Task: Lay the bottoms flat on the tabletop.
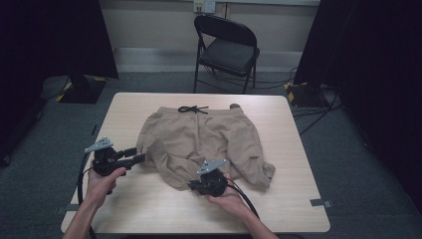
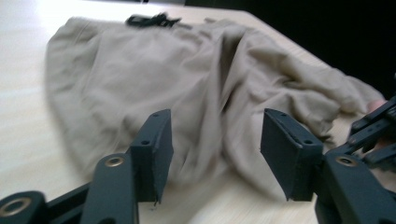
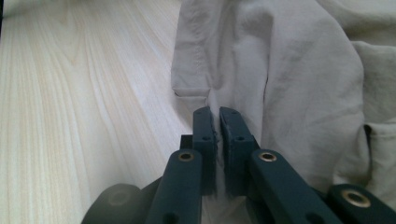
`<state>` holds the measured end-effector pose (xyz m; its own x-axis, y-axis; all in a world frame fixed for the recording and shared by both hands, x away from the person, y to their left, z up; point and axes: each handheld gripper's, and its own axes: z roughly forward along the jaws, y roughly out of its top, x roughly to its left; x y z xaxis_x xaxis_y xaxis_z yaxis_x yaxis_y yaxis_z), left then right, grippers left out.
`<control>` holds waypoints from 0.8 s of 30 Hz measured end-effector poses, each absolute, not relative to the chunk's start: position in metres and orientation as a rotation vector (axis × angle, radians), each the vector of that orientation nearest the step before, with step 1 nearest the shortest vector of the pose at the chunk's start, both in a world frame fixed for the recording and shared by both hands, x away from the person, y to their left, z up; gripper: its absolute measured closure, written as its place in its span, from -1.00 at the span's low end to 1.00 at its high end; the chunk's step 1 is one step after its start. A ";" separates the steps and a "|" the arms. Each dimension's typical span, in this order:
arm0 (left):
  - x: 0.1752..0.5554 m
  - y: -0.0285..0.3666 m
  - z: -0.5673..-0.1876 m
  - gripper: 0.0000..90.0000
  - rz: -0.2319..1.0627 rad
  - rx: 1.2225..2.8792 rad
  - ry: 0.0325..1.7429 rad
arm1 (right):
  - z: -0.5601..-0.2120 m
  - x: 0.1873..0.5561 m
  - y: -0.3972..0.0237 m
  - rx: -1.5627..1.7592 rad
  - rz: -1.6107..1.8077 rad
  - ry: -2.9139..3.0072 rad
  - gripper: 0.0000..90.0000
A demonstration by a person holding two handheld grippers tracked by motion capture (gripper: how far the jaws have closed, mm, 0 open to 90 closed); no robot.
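Two grippers work at one pair of tan shorts [image 1: 204, 142] on a wooden table [image 1: 149, 204].

From the high view, the shorts lie rumpled mid-table, waistband and black drawstring [image 1: 193, 109] at the far side, so the leg hems face the person. The left gripper [image 1: 133, 156] sits just beside the left leg's edge; the right gripper [image 1: 194, 185] is at the near hem. In the left gripper view, its jaws stand wide apart with fabric beyond them, likely lined up for a grab. In the right gripper view, the jaws are pressed nearly together on a thin fold of cloth at the hem, probably to lift or straighten that leg.
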<state>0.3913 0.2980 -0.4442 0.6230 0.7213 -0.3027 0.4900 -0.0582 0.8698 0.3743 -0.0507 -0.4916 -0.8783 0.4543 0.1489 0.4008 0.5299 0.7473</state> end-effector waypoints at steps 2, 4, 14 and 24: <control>0.398 0.290 -0.443 -0.07 0.263 1.719 1.000 | -0.492 0.375 -0.049 0.751 1.291 2.689 0.91; 0.401 0.287 -0.443 -0.04 0.267 1.714 1.002 | -0.492 0.375 -0.048 0.753 1.302 2.688 0.91; 0.410 0.279 -0.433 0.36 0.289 1.703 0.965 | -0.490 0.371 -0.044 0.735 1.332 2.692 0.90; 0.386 0.296 -0.432 0.96 0.232 1.679 0.932 | -0.480 0.357 -0.046 0.680 1.364 2.702 0.90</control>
<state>0.3864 0.2962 -0.4324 0.6660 0.6789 -0.3090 0.4543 -0.0407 0.8899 0.3569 -0.0464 -0.4805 -0.9033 0.3987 0.1586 0.3643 0.5173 0.7744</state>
